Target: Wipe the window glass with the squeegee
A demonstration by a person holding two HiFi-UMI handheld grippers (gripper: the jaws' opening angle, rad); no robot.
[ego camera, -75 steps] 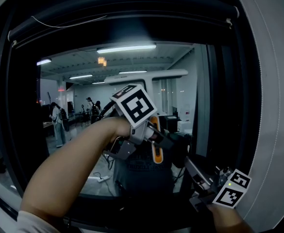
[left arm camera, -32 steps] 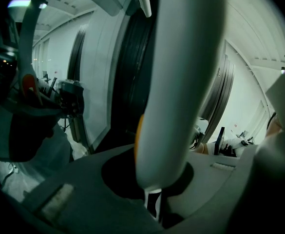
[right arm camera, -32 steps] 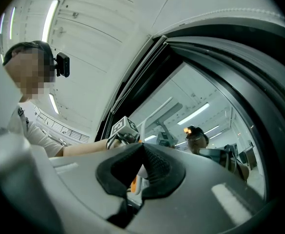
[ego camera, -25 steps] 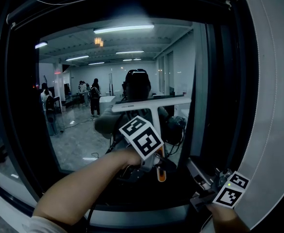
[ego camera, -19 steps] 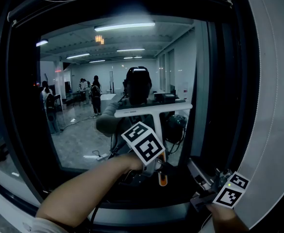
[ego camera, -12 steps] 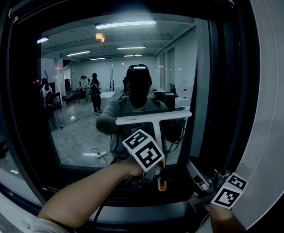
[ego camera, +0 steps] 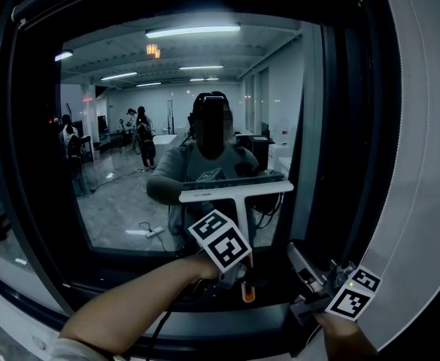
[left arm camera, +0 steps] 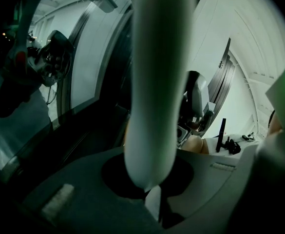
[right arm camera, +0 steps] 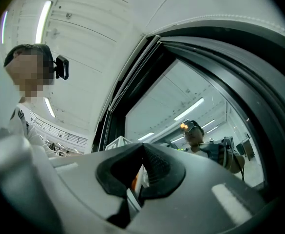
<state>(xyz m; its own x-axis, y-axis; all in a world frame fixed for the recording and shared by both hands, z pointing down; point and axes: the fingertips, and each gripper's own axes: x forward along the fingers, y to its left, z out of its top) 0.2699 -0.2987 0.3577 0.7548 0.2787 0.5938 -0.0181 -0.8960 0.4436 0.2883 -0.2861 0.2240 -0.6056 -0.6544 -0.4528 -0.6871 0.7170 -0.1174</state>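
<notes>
Left gripper [ego camera: 240, 275] pinches the squeegee [ego camera: 236, 191] by its handle; blade above my fingers, flat against the window glass [ego camera: 122, 164], low on the pane (handle upright, presumably for even pressure); right gripper [ego camera: 301, 260] alongside, fingers pressed together, empty.

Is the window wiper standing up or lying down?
Standing up: the squeegee has its handle upright in the left hand-held gripper, blade across the top.

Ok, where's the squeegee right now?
Head view, centre: the squeegee is held upright in the left tool, blade level across the lower window glass.
</notes>
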